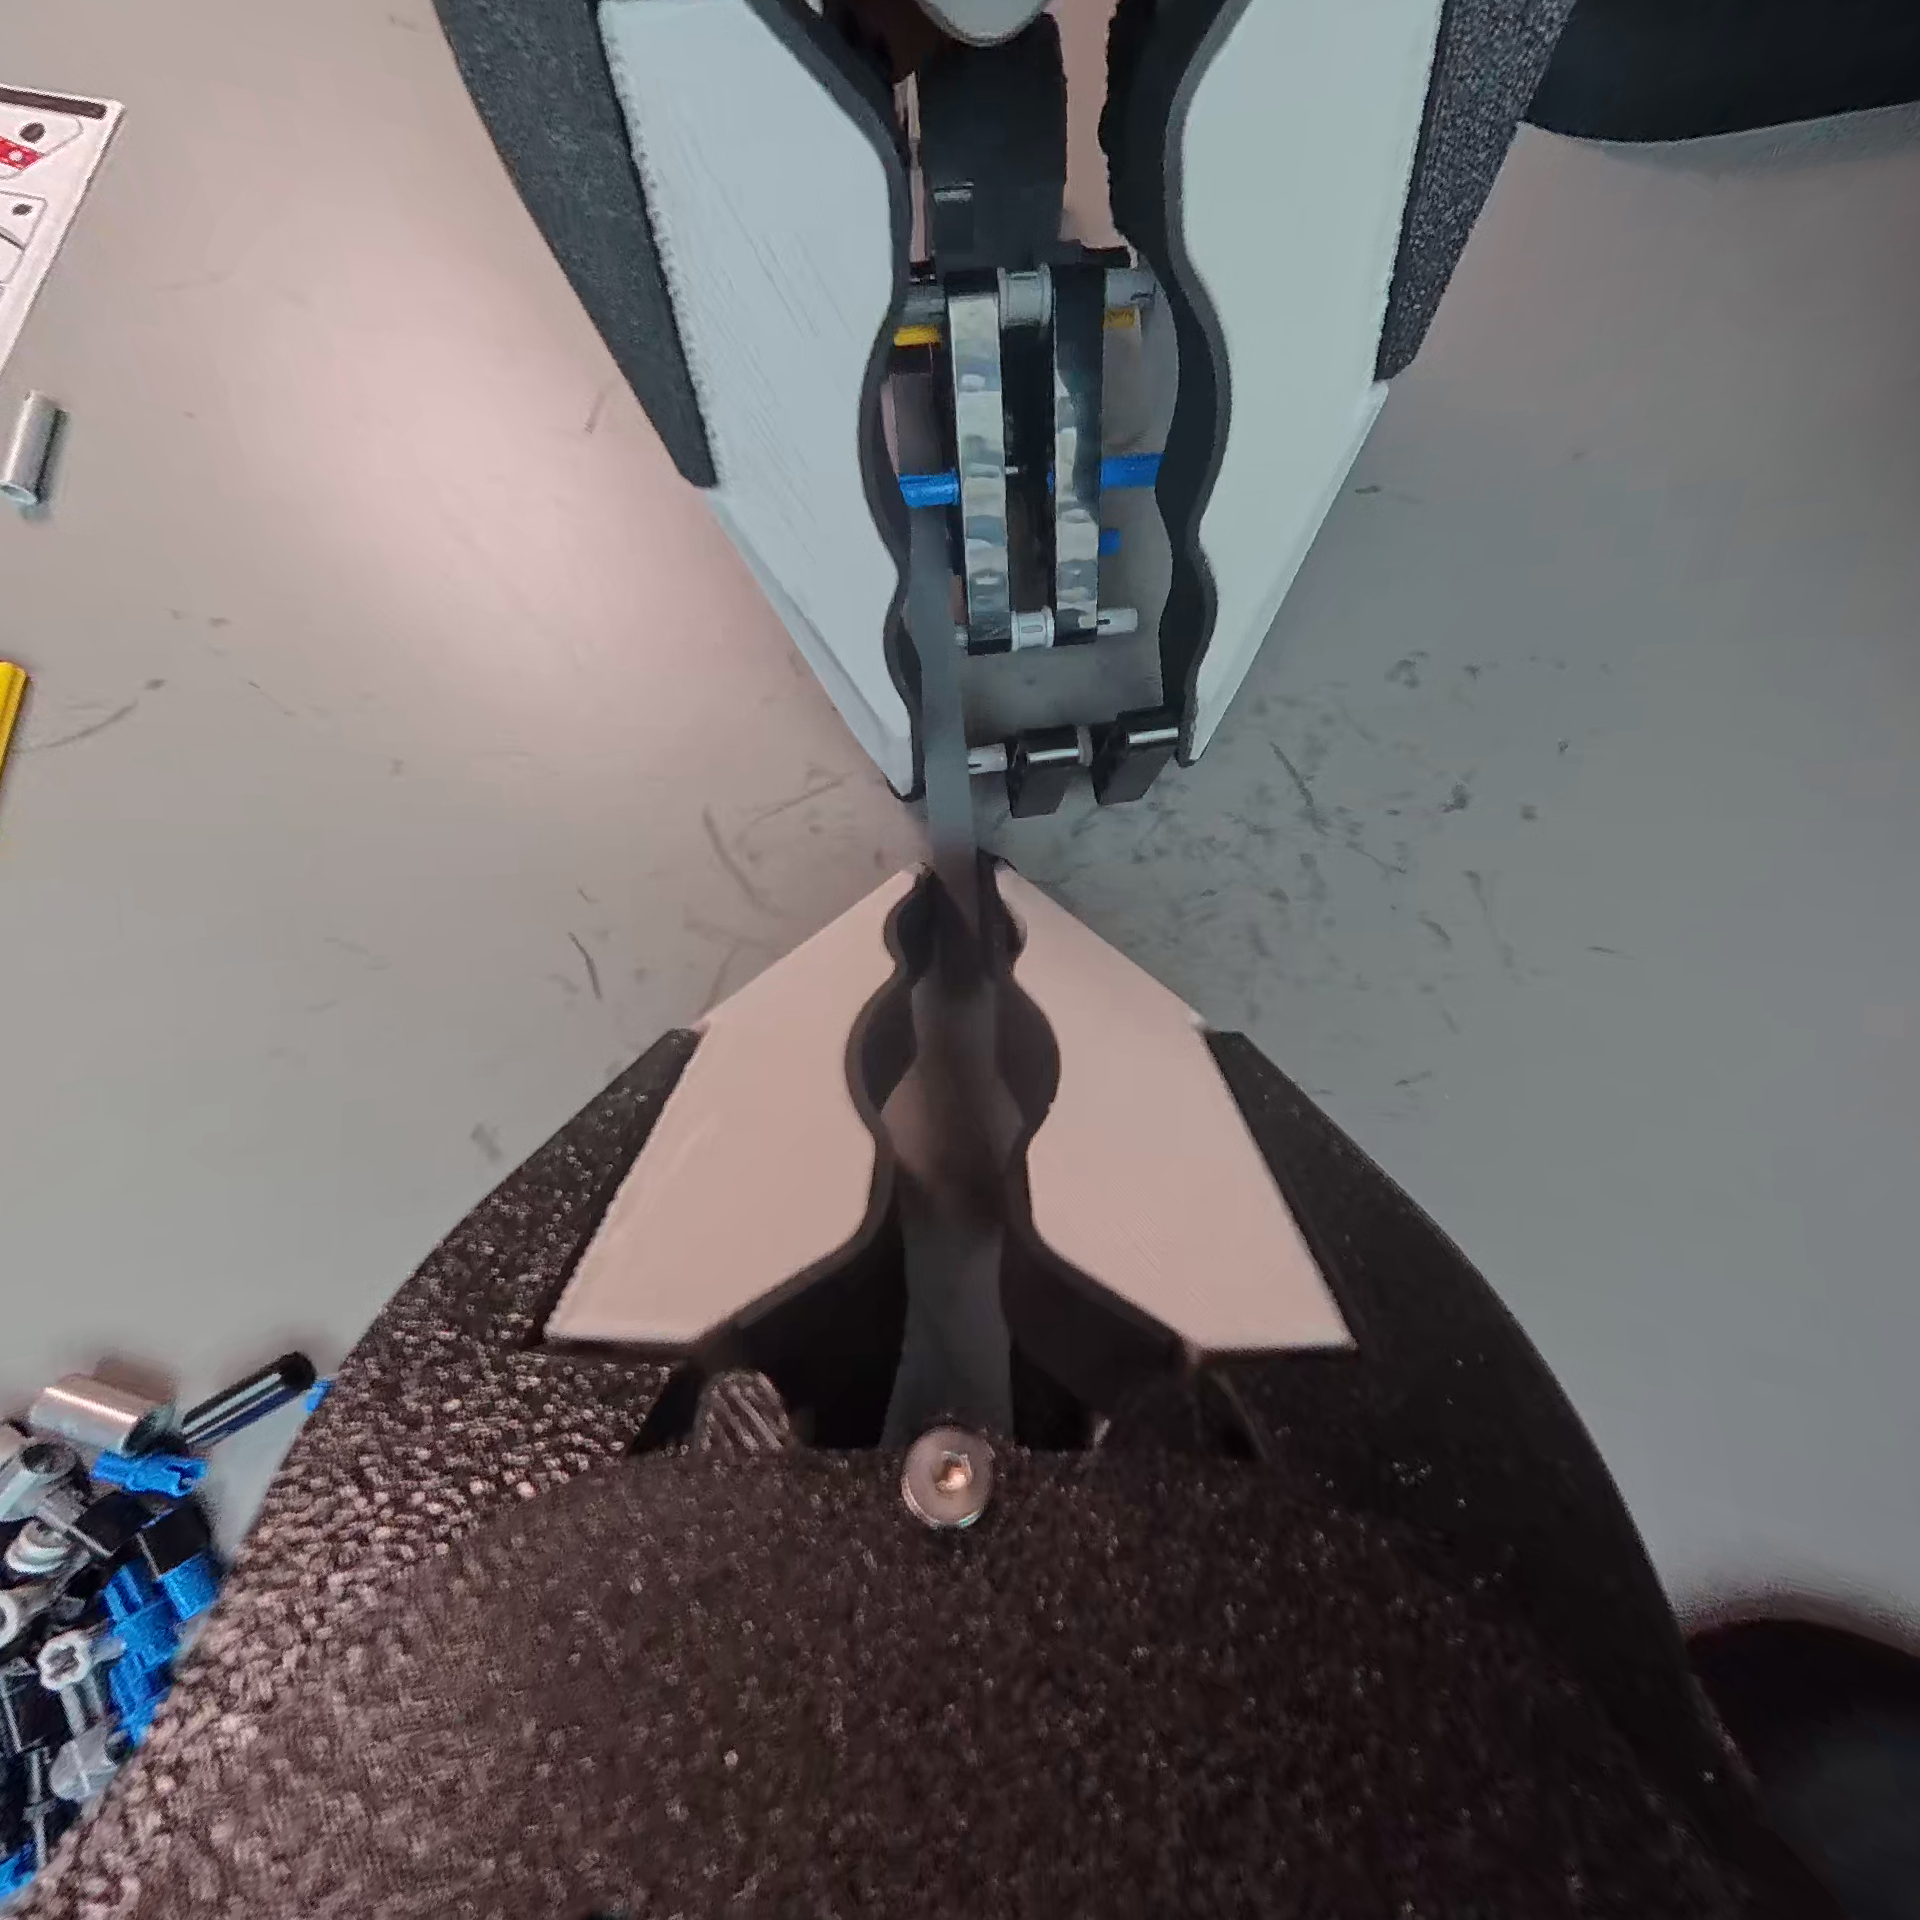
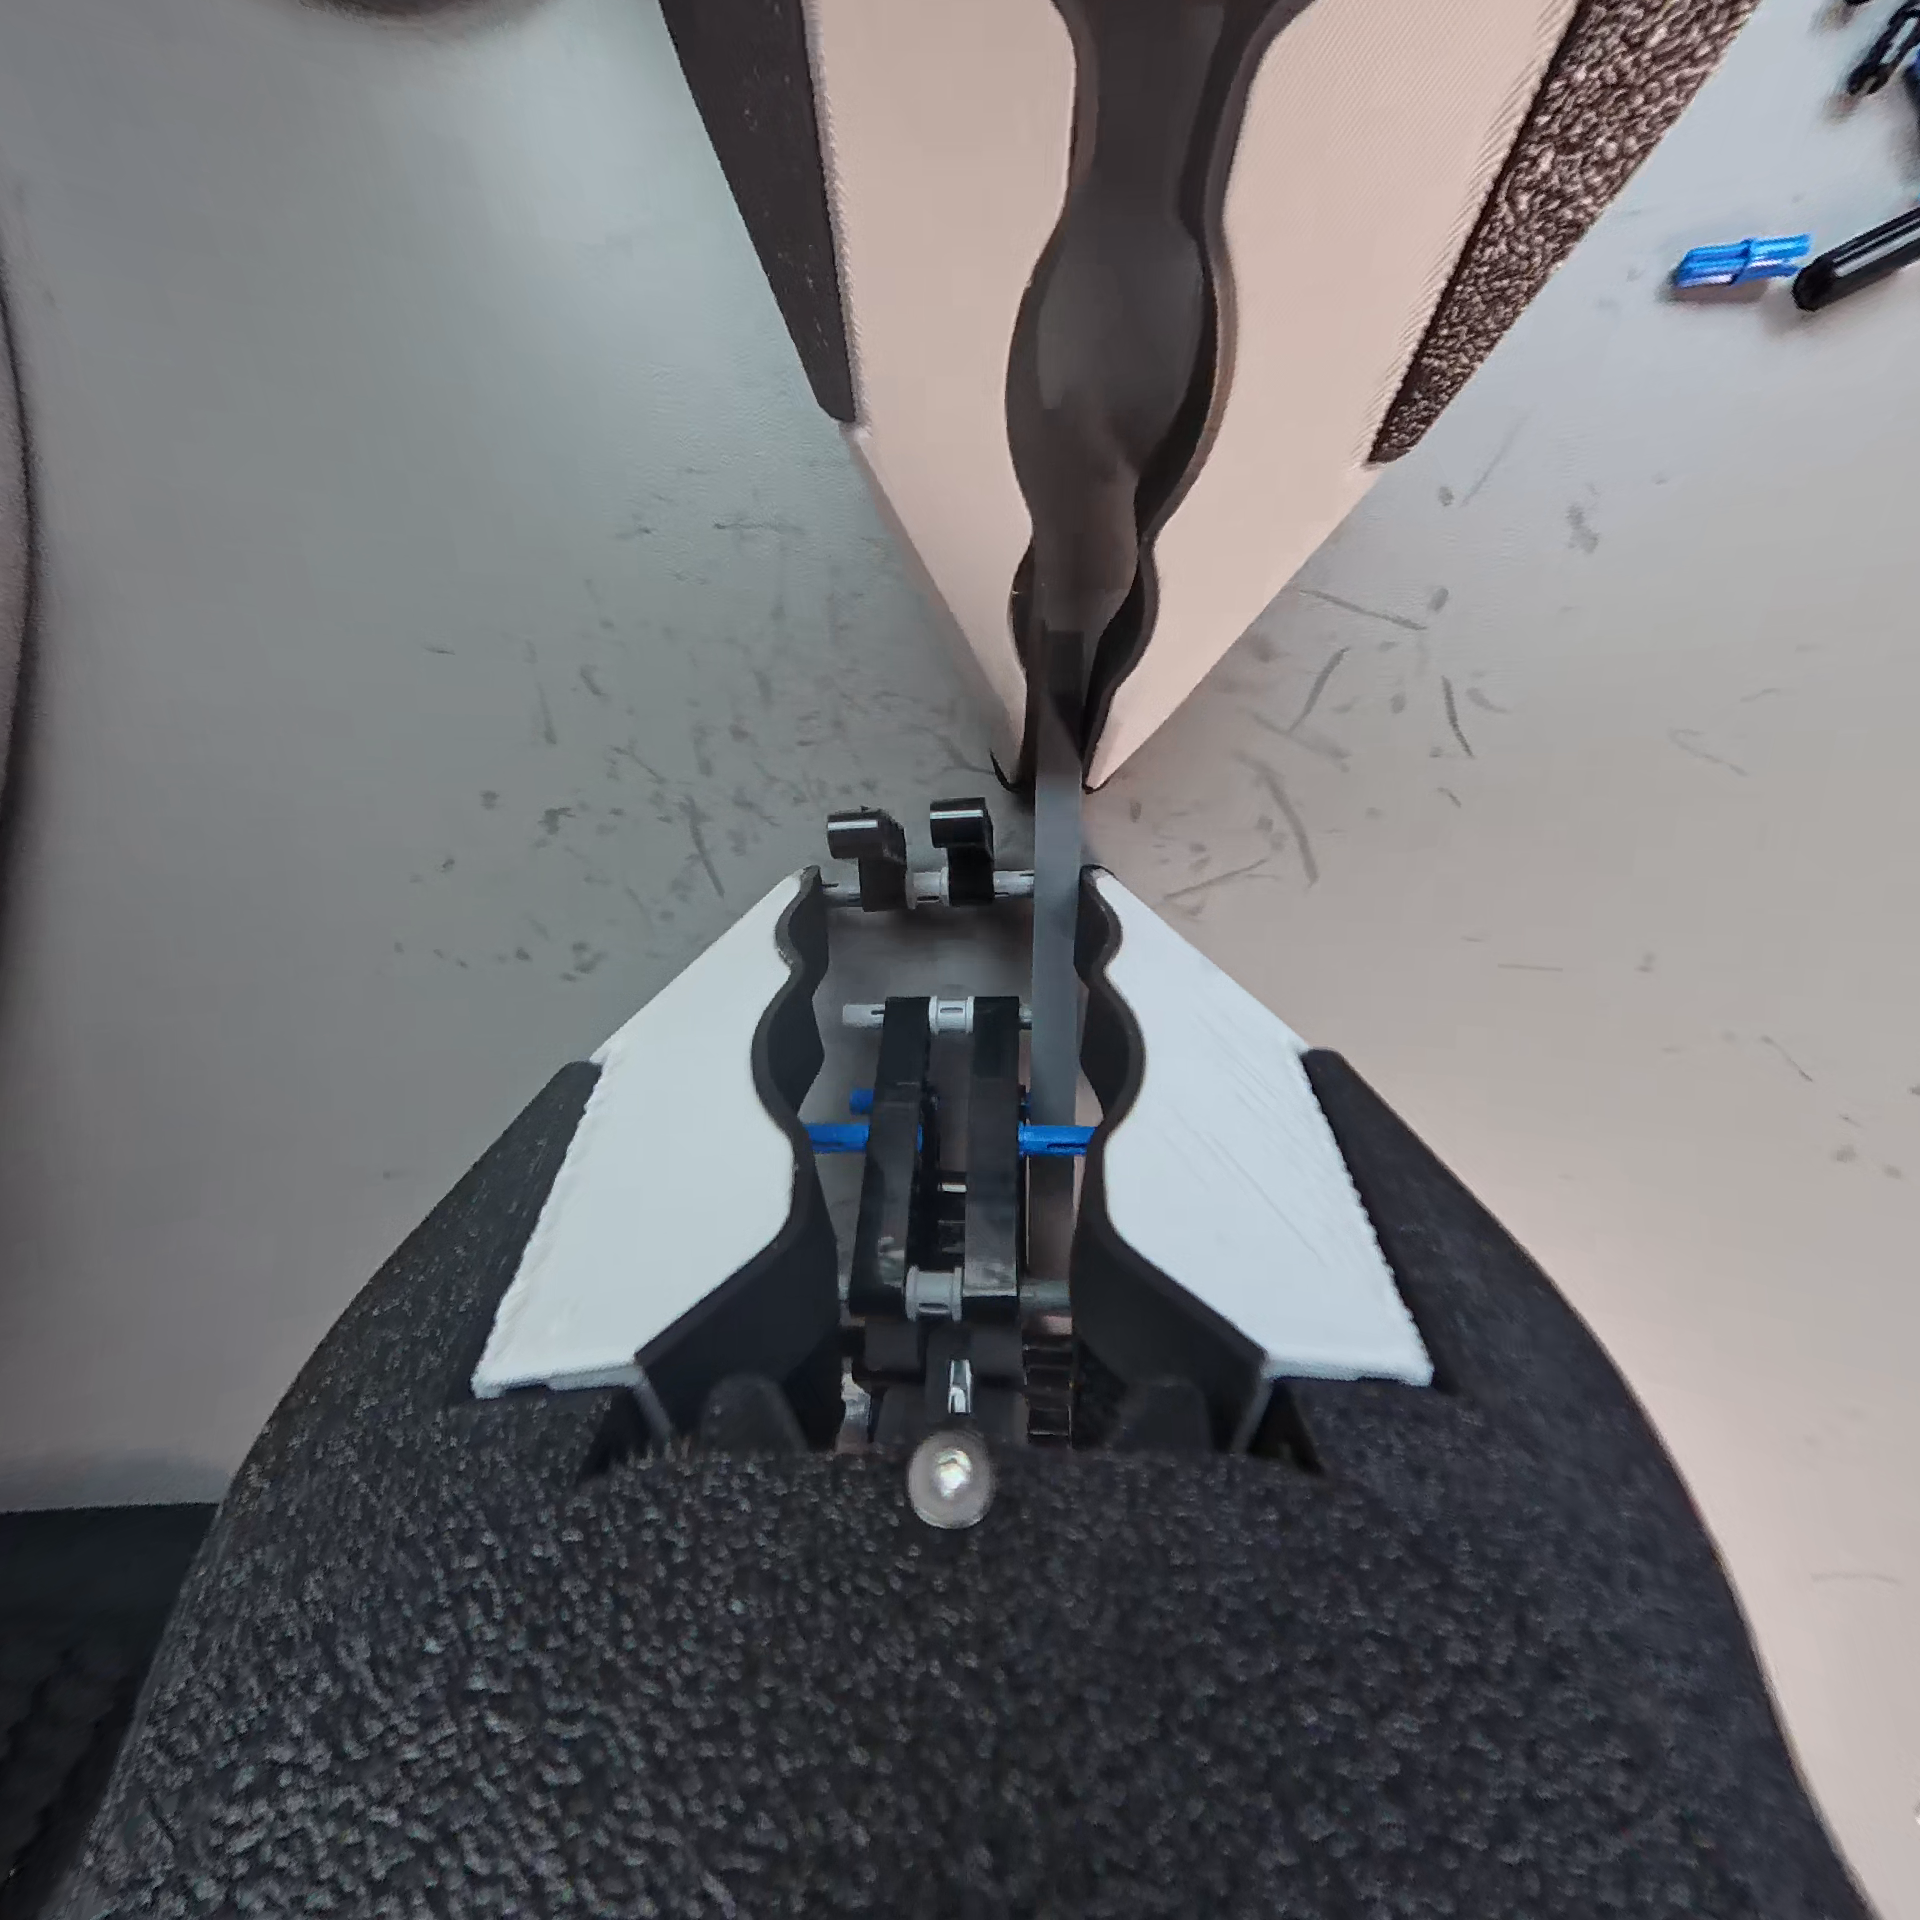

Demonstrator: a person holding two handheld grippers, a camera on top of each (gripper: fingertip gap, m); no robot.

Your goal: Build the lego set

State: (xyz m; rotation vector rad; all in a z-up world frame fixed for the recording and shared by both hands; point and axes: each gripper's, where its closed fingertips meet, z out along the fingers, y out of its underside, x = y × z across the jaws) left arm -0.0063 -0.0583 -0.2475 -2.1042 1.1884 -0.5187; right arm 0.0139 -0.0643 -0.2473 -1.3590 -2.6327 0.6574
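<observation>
Facing each other tip to tip above the grey scratched tabletop (image 1: 364, 727), the two grippers share one thing. The right gripper (image 2: 951, 883), with white fingers, is pressed onto a black lego assembly (image 2: 940, 1174): two glossy black beams side by side, joined by light grey pins, with blue pins sticking out at both sides and two small black connectors at the front end. The left gripper (image 1: 956, 873), with pinkish fingers, pinches a long thin grey strip (image 1: 940, 727) that runs from its closed tips along one side of the assembly. Where the strip ends inside the assembly is hidden. The rear of the assembly, with a black toothed part, is half covered by the right gripper's body. At the tabletop's edge near the left gripper, a pile of loose pieces (image 1: 94, 1558), blue, black and grey, is cut off by the picture.
</observation>
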